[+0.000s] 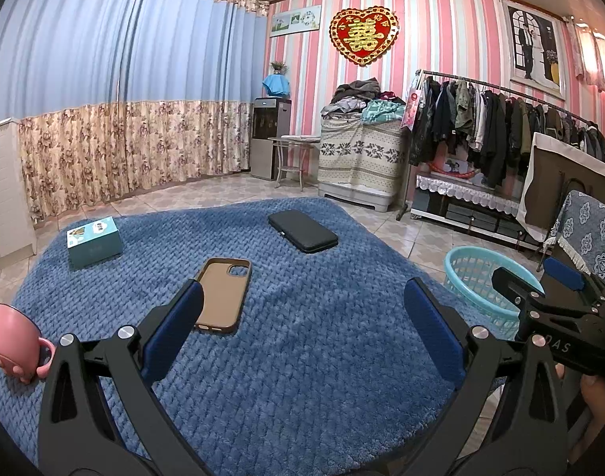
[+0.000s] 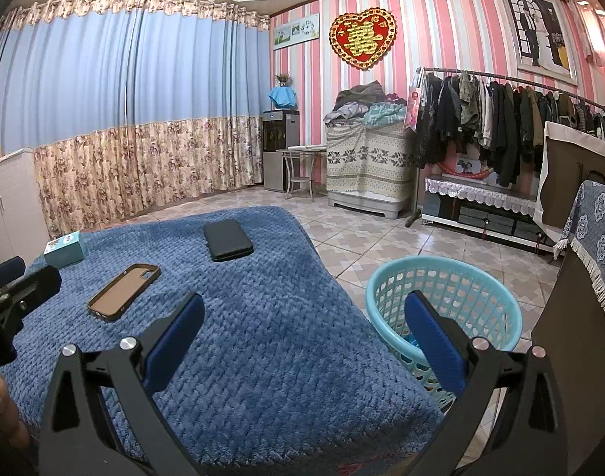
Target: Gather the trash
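A blue quilted cover (image 1: 302, 337) (image 2: 262, 337) spreads over the surface below both grippers. On it lie a brown phone case (image 1: 223, 295) (image 2: 123, 291), a black zip case (image 1: 302, 231) (image 2: 227, 240), a teal box (image 1: 94, 241) (image 2: 64, 253) and a pink mug (image 1: 14, 343) at the left edge. A light-blue plastic basket (image 1: 481, 289) (image 2: 445, 301) stands on the floor to the right, with something blue at its bottom. My left gripper (image 1: 302, 333) is open above the cover, holding nothing. My right gripper (image 2: 304, 337) is open at the cover's right edge beside the basket.
Tiled floor (image 2: 362, 234) runs beyond the cover. A clothes rack (image 1: 500, 127), a draped cabinet with piled clothes (image 1: 362, 150), a small table (image 1: 294, 158) and a water dispenser (image 1: 268, 135) line the far wall. A chair with a blue cover (image 2: 596, 246) stands at the right.
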The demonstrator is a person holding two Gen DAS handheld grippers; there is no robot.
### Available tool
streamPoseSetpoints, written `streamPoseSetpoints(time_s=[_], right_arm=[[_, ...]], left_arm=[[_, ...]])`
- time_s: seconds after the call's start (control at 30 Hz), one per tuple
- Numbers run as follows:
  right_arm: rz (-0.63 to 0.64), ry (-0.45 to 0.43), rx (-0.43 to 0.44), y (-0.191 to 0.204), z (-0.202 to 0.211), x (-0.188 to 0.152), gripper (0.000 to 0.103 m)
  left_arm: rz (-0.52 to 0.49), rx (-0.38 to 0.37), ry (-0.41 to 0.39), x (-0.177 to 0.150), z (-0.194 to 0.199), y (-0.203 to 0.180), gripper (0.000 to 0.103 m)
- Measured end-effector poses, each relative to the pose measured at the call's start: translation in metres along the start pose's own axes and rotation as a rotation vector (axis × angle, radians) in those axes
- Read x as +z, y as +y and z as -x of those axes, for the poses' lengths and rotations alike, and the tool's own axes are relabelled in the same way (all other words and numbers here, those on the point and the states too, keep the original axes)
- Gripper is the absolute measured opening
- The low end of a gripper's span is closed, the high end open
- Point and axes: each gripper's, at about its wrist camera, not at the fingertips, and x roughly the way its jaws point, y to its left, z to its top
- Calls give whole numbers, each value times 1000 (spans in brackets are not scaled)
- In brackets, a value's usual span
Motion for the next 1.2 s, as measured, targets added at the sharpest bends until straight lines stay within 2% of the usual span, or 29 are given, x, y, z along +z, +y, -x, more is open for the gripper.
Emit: streamPoseSetpoints(time_s=[1.2], right_arm=[[2, -2, -1, -1, 0, 0, 99]], left_arm=[[1, 0, 6, -1, -2, 6, 98]])
